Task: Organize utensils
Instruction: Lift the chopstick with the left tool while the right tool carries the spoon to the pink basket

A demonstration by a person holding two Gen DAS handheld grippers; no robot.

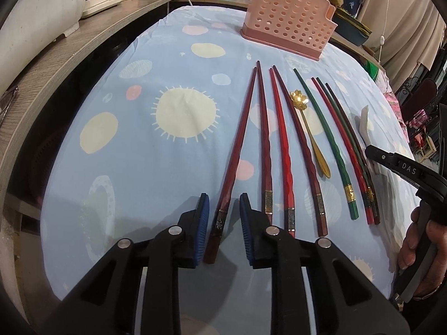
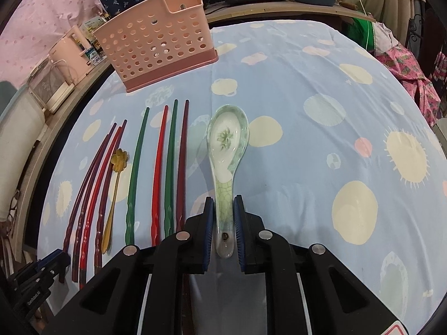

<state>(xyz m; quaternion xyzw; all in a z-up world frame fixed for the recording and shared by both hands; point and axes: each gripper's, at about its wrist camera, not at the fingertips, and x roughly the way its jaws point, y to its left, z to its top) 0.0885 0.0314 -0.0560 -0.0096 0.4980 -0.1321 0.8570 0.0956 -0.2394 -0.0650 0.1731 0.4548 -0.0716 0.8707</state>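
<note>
Between right fingers (image 2: 208, 224): ceramic spoon (image 2: 226, 150)

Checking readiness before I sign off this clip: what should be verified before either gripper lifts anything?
1. Right gripper on the white spoon: ok, the fingers press both sides of its handle.
2. Left gripper on the leftmost chopstick: not ok, the chopstick lies between the fingers with gaps either side.
3. White spoon clear of its neighbours: ok, it lies apart from the nearest chopstick.
4. Holder upright with its top open: ok.
5. Holder empty inside: cannot tell.
</note>
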